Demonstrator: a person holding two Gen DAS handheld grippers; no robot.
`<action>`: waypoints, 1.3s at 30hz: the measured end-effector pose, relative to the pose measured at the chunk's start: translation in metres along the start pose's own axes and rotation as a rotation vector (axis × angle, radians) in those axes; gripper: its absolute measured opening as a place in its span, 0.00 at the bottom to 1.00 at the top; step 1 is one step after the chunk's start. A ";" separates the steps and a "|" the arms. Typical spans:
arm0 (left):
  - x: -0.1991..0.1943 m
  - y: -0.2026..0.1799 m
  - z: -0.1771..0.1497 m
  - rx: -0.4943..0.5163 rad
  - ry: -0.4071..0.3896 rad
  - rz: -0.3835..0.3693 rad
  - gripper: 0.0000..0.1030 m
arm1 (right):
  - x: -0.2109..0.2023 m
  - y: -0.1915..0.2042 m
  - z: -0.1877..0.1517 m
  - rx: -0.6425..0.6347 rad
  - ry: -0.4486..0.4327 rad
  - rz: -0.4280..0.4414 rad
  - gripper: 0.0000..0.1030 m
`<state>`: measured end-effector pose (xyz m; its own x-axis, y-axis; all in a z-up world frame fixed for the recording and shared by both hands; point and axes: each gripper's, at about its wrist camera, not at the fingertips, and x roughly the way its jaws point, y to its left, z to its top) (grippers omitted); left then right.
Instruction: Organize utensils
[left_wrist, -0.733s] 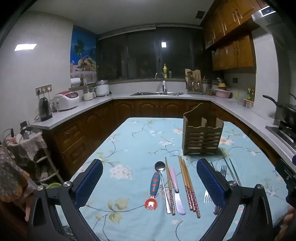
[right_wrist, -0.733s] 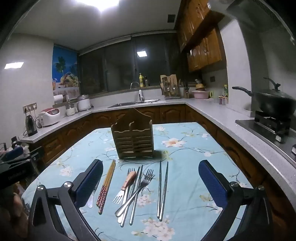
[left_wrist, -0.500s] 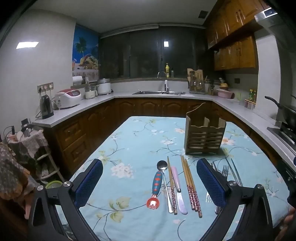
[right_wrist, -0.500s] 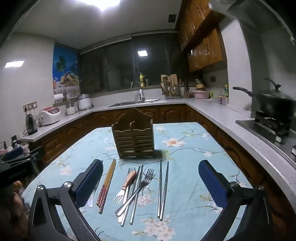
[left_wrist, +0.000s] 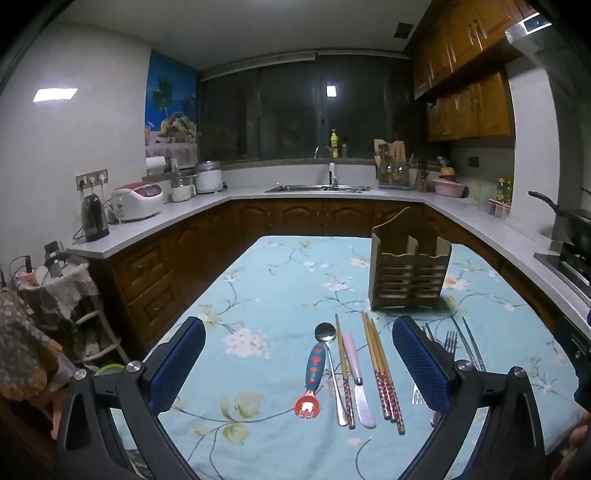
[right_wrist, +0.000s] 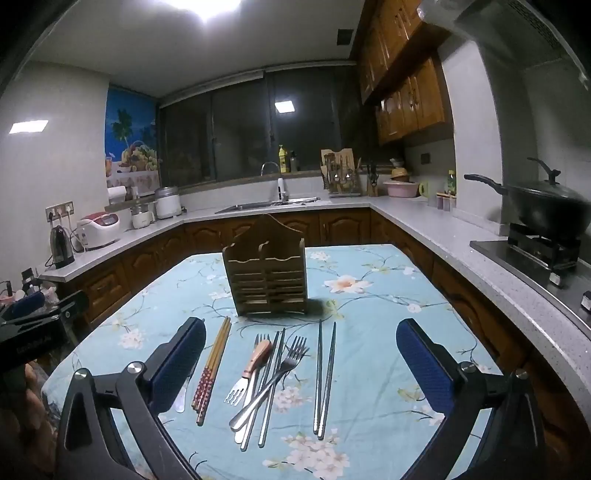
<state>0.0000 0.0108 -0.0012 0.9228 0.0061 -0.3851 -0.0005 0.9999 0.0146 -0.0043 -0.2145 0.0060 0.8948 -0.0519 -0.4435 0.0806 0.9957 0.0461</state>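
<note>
Left wrist view: left gripper (left_wrist: 297, 363) fingers spread wide, empty. Spoon (left_wrist: 330, 363), knife (left_wrist: 356, 380), patterned chopsticks (left_wrist: 380, 369) lie flat on the counter (left_wrist: 258, 295), holder (left_wrist: 408, 273) at 1 o'clock.

Right wrist view: right gripper (right_wrist: 301, 365) also wide, empty. Steel chopsticks (right_wrist: 325, 376) at 12 o'clock: thin, stiff, slippery; probably pinch mid-shaft.

The worktop (left_wrist: 258, 295) wears a pale blue cloth printed with white and peach flowers on thin dark vines with green leaves. The caddy (left_wrist: 409, 275) is plain brown wood. A child's fork (left_wrist: 314, 369) has a blue handle with red dots and a red head. The chopsticks (left_wrist: 382, 369) are tan, with red-and-white patterned ends. One knife (left_wrist: 354, 373) has a pink handle. The forks (right_wrist: 280, 373) and the metal chopsticks (right_wrist: 325, 376) are silver. Each claw has blue pads (right_wrist: 424, 369) on black arms.
</note>
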 end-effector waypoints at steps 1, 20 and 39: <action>0.000 0.002 0.000 -0.001 0.000 -0.001 0.99 | 0.000 0.001 0.000 0.000 0.000 0.000 1.00; -0.003 -0.004 0.000 0.005 -0.009 0.008 0.99 | -0.001 0.000 0.001 -0.005 -0.002 0.002 1.00; 0.001 -0.008 0.000 0.003 -0.004 0.013 0.99 | -0.002 0.002 0.002 -0.006 0.000 0.004 1.00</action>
<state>0.0013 0.0032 -0.0018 0.9243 0.0194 -0.3812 -0.0117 0.9997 0.0224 -0.0052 -0.2123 0.0084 0.8950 -0.0483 -0.4433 0.0746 0.9963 0.0421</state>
